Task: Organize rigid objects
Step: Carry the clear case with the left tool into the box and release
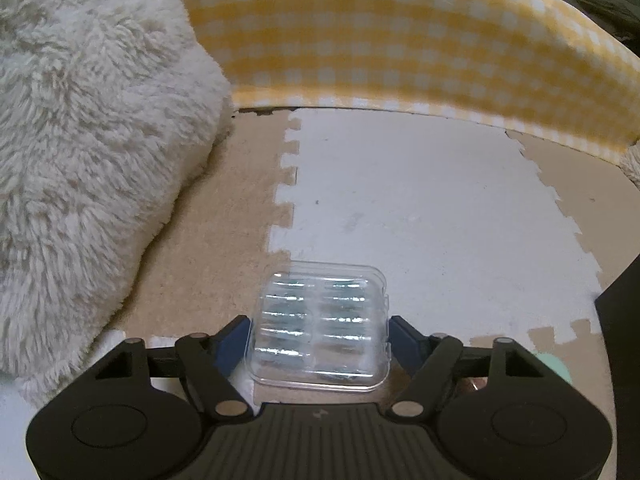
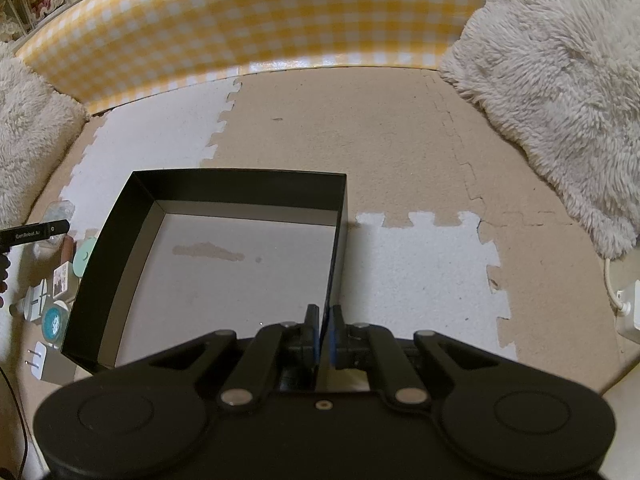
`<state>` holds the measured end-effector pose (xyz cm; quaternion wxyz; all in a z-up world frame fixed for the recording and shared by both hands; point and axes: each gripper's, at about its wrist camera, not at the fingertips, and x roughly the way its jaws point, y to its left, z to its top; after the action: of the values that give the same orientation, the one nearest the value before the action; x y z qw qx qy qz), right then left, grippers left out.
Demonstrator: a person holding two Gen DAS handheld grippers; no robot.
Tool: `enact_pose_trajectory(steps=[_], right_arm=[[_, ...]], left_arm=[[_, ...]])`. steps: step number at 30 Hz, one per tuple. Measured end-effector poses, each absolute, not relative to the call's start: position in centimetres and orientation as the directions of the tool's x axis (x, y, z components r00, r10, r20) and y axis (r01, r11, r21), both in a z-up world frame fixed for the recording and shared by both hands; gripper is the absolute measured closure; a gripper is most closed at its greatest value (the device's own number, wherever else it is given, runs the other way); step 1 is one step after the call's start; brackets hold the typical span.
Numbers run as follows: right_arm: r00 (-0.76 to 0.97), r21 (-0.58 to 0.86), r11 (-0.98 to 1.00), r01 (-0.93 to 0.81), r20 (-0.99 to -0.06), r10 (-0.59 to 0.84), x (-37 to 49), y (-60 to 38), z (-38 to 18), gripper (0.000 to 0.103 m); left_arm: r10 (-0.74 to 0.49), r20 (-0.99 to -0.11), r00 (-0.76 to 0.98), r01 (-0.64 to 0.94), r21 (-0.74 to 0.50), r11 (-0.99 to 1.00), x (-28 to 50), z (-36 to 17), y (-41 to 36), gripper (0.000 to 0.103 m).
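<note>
A clear plastic case [image 1: 320, 320] with ribbed compartments lies on the foam mat, and my left gripper [image 1: 320, 334] is shut on it, one blue pad against each side. My right gripper [image 2: 324, 320] is shut on the right wall of an open black box [image 2: 240, 192] whose grey floor is bare. The box's corner [image 1: 624, 320] shows at the right edge of the left wrist view. Small items lie left of the box: a mint round piece [image 2: 84, 258], a card [image 2: 60, 280], a teal round tin [image 2: 52, 322] and a white plug [image 2: 40, 360].
The floor is a beige and white puzzle mat [image 2: 400, 140]. A yellow gingham panel [image 1: 400, 40] stands along the far side. Fluffy cream blankets [image 1: 80, 160] [image 2: 560, 100] lie at the left and right. A white charger with a cable [image 2: 628, 308] sits at the right.
</note>
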<state>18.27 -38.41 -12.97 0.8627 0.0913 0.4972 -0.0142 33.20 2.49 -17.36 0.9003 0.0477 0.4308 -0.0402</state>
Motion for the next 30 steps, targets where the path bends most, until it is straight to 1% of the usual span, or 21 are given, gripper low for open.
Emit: enact_pose_trajectory(steps=[4, 9, 13, 16, 24, 26, 30], right_arm=[[0.506, 0.146, 0.982, 0.118, -0.860, 0.067, 18.3, -38.4, -13.0, 0.098], [0.506, 0.150, 0.981, 0.120, -0.860, 0.070, 18.3, -38.5, -13.0, 0.098], [0.507, 0.156, 0.980, 0.123, -0.859, 0.073, 18.3, -38.6, -13.0, 0.098], [0.506, 0.157, 0.980, 0.125, -0.859, 0.073, 18.3, -38.6, -13.0, 0.098], [0.504, 0.161, 0.978, 0.130, -0.860, 0.075, 18.2, -38.6, -13.0, 0.098], [0.504, 0.162, 0.978, 0.132, -0.860, 0.075, 18.3, -38.6, -13.0, 0.098], [0.503, 0.160, 0.978, 0.133, -0.861, 0.073, 18.3, -38.6, -13.0, 0.098]], left_arm=[[-0.043, -0.784, 0.620, 0.076, 0.006, 0.997, 32.8, -16.9, 2.8, 0.028], [-0.101, -0.778, 0.619, 0.010, -0.121, 0.993, 32.0, -15.6, 3.0, 0.028], [-0.149, -0.759, 0.634, 0.012, -0.183, 0.983, 31.1, -13.9, 1.5, 0.028], [-0.179, -0.747, 0.640, 0.042, -0.199, 0.979, 30.1, -12.6, -0.3, 0.028], [-0.354, -0.686, 0.635, 0.158, -0.333, 0.930, 27.2, -9.8, -5.6, 0.028], [-0.408, -0.672, 0.618, 0.202, -0.365, 0.909, 26.5, -9.1, -7.5, 0.028], [-0.490, -0.673, 0.553, 0.293, -0.394, 0.871, 25.5, -8.6, -11.8, 0.028]])
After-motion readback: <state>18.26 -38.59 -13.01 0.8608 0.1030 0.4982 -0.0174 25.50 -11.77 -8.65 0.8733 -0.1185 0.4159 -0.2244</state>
